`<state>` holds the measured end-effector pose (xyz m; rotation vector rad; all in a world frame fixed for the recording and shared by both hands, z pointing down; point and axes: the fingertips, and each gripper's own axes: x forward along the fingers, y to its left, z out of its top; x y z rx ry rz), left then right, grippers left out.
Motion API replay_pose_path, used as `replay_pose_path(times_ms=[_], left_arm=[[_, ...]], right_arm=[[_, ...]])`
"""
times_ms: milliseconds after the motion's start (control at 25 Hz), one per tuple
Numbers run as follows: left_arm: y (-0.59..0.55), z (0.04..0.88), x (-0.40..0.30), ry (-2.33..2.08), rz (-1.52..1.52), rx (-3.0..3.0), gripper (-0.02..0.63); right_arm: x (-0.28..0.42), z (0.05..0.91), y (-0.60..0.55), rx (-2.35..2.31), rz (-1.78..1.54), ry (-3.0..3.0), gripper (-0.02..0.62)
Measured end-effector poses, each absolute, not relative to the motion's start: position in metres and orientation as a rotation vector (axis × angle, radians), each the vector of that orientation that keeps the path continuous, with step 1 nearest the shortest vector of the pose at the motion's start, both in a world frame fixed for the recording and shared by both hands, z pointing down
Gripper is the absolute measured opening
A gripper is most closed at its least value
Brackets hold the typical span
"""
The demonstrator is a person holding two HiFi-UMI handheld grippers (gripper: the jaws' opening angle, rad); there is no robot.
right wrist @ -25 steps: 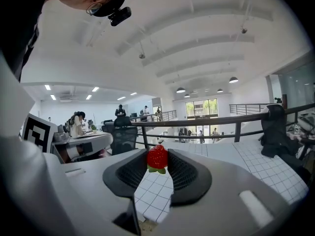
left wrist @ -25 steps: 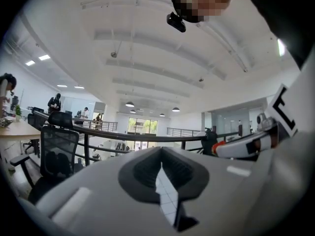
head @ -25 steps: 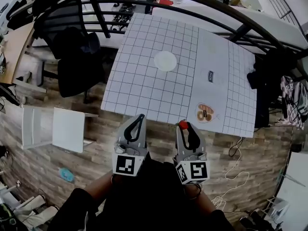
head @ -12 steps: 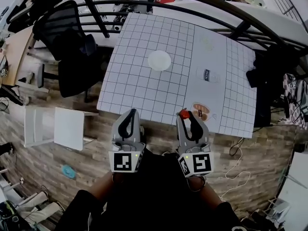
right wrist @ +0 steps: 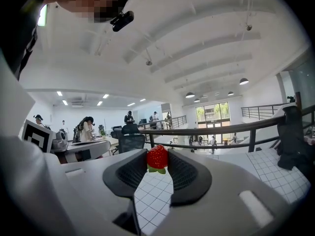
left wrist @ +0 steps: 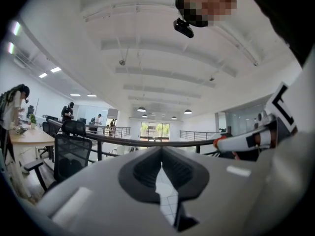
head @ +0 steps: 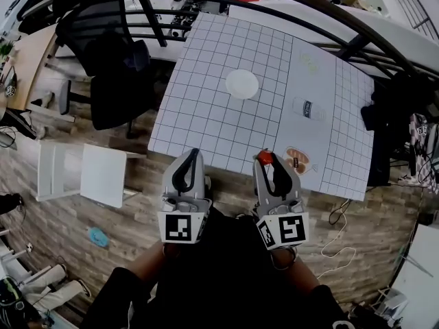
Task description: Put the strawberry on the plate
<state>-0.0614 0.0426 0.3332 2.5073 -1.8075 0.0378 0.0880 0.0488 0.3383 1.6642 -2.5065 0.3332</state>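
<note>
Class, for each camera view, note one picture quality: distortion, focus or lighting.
Head view: fisheye bows the railing, table grid crisp. Left gripper view: left gripper body soft up close, corners black. Right gripper view: strawberry sharp, ceiling lamps bright.

Light is bright and even all round me. High above my left gripper [left wrist: 161,154], strip lights [left wrist: 55,70] and round ceiling lamps [left wrist: 141,109] glow, and the windows [left wrist: 154,130] far ahead of its jaws are washed out by daylight. Both gripper views bulge like a fisheye, with black corners, and the gripper bodies nearest the lens are soft. The strawberry [right wrist: 157,156] at the tips of my right gripper [right wrist: 157,159] looks sharp. In the head view the grid lines of the table [head: 206,101] beyond both grippers curve, and shadows are faint.
</note>
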Motion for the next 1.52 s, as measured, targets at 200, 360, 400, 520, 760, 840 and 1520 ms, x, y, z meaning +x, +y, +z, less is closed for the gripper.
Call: replay_pose_path(times_ms=[200, 360, 400, 520, 760, 840, 1520], left_arm=[[0.038, 0.338, -0.072, -1.724, 0.060, 2.578, 0.011], [0.030, 0.343, -0.086, -1.656, 0.036, 2.587, 0.009], [0.027, 0.346, -0.088, -1.635, 0.038, 2.587, 0.009], [0.020, 0.352, -0.094, -1.593, 0.029, 2.581, 0.010], [0.002, 0.350, -0.108, -1.589, -0.048, 2.559, 0.010], [-0.005, 0.351, -0.112, -1.568, -0.061, 2.563, 0.010], [-0.020, 0.354, -0.116, -1.579, -0.040, 2.564, 0.011]], right_arm=[[0.057, 0.345, 0.042, 1.678, 0.339, -2.485, 0.127], [0.039, 0.345, 0.038, 1.737, 0.329, -2.462, 0.127], [0.035, 0.345, 0.036, 1.746, 0.328, -2.455, 0.127], [0.027, 0.348, 0.033, 1.761, 0.331, -2.430, 0.127], [0.017, 0.341, 0.019, 1.757, 0.299, -2.410, 0.127], [0.014, 0.340, 0.014, 1.764, 0.274, -2.391, 0.127], [0.010, 0.355, 0.001, 1.750, 0.292, -2.395, 0.127]])
